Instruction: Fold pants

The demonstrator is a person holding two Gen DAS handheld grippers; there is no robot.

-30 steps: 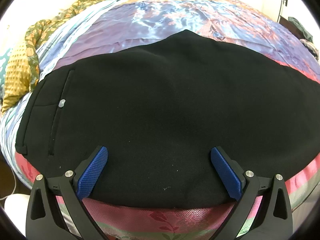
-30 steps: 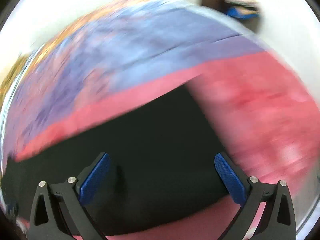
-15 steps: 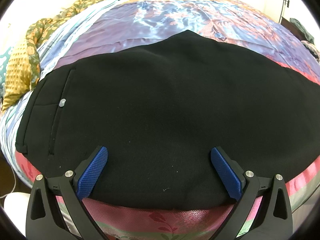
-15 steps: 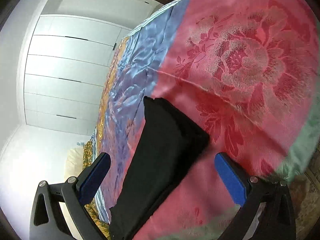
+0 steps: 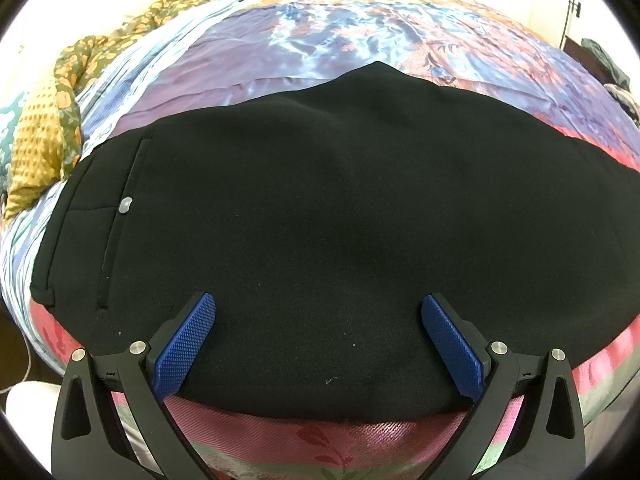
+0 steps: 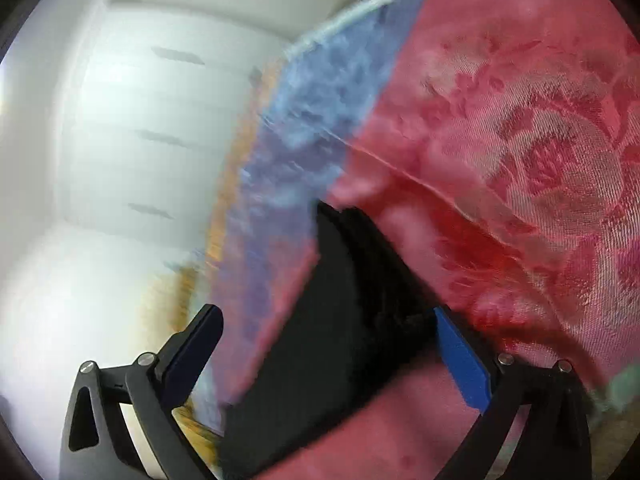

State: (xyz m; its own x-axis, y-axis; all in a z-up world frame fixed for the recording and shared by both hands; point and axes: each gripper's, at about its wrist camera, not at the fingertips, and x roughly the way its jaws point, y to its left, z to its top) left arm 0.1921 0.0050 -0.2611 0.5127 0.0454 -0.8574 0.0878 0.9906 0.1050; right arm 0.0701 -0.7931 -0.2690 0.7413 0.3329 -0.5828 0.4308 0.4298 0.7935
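At the far left of the left wrist view we see a heap of yellow-and-green patterned cloth [image 5: 44,128] bunched at the edge of the bed, and beside it the waist end of the black pants [image 5: 320,208], marked by a pocket seam and a small grey button [image 5: 125,205]. The pants lie flat on the satin bedspread [image 5: 340,36], their long axis running left to right across our view, with the near hem close to the bed's front edge. Our left gripper [image 5: 318,332] hangs over that near edge with its blue pads spread wide, holding nothing — the cloth passes beneath and between the pads, though we cannot tell whether they touch it.

Further right, the other end of the pants runs out of this view. There the right gripper [image 6: 328,344] takes over: in its blurred, tilted picture a narrow dark end of the pants lies directly ahead, reaching back between the fingers, on the pink floral part of the bedspread. Its jaws are also spread apart and grip nothing.

So we judge the right hand to be nearer the leg end — the end to pinch and carry leftward along the long axis toward the waist.
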